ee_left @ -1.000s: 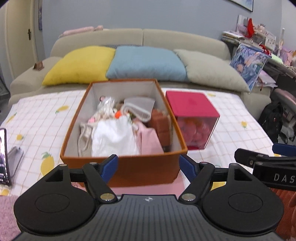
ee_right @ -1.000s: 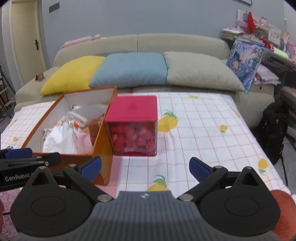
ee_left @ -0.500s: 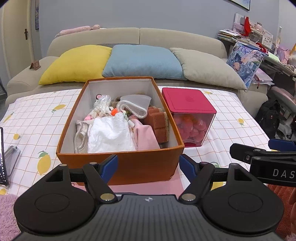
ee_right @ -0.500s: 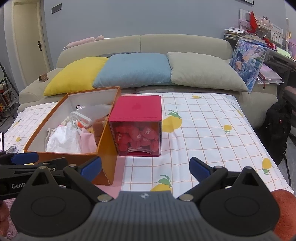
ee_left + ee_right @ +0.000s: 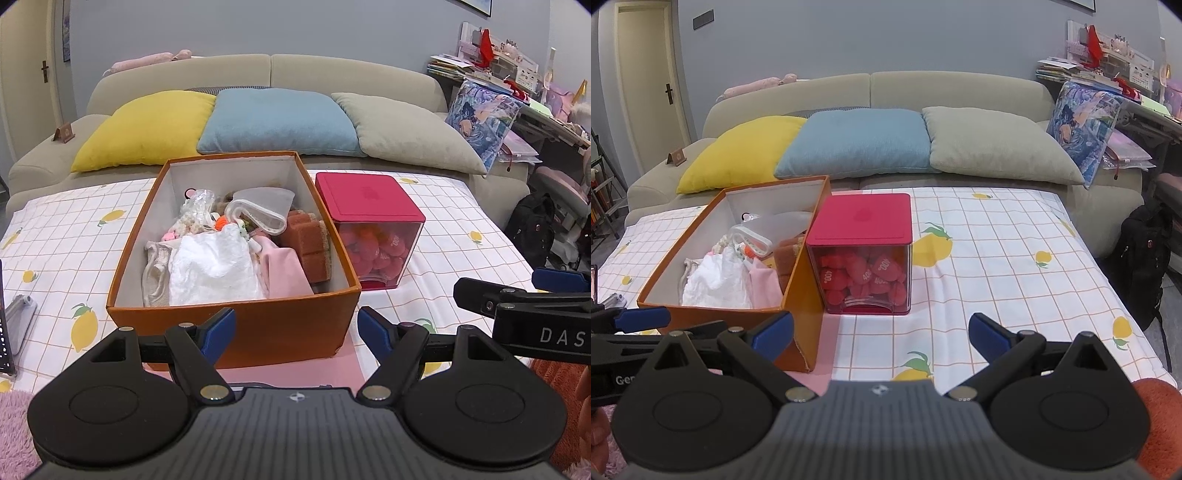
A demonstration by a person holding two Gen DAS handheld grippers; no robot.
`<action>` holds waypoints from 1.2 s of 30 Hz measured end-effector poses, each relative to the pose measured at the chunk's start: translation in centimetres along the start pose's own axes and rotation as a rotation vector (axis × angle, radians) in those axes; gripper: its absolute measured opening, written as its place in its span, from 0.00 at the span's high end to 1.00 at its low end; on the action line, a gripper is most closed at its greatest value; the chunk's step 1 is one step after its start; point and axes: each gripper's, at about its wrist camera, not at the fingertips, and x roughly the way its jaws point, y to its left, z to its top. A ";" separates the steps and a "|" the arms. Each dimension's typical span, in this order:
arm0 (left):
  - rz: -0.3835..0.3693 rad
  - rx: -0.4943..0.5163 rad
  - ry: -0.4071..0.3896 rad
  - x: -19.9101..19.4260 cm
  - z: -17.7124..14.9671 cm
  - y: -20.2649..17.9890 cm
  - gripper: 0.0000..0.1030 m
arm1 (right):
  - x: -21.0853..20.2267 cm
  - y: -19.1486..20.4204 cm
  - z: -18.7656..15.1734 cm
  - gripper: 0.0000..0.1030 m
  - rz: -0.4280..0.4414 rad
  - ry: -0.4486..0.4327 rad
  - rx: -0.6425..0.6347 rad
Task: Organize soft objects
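Note:
An open orange box (image 5: 258, 325) (image 5: 798, 295) sits on the lemon-print cloth. It holds a white cloth (image 5: 214, 269), a pink cloth (image 5: 284, 273), a brown sponge block (image 5: 306, 240) and a clear plastic tub (image 5: 258, 210). Right of it stands a clear cube with a red lid (image 5: 365, 199) (image 5: 864, 218), full of red soft pieces (image 5: 864, 277). My left gripper (image 5: 295, 328) is open and empty, just short of the box's near wall. My right gripper (image 5: 881, 330) is open and empty, in front of the cube.
A beige sofa (image 5: 871, 92) with yellow (image 5: 147, 129), blue (image 5: 277, 122) and grey pillows (image 5: 406, 133) stands behind the table. A phone on a stand (image 5: 14, 321) is at the left edge. A black backpack (image 5: 1145, 254) and cluttered desk (image 5: 1108, 74) are at the right.
Both grippers have risen and drawn back a little, so the box and cube appear farther away and more from above. Both stay open and empty.

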 end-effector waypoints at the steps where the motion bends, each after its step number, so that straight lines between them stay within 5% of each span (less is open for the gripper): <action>1: 0.000 0.000 0.000 0.0 0.0 0.0 0.15 | 0.0 0.0 0.0 0.04 0.000 0.000 -0.001; 36: -0.005 0.013 0.003 0.0 0.1 -0.1 0.15 | 0.2 0.2 0.0 0.04 0.001 -0.003 -0.003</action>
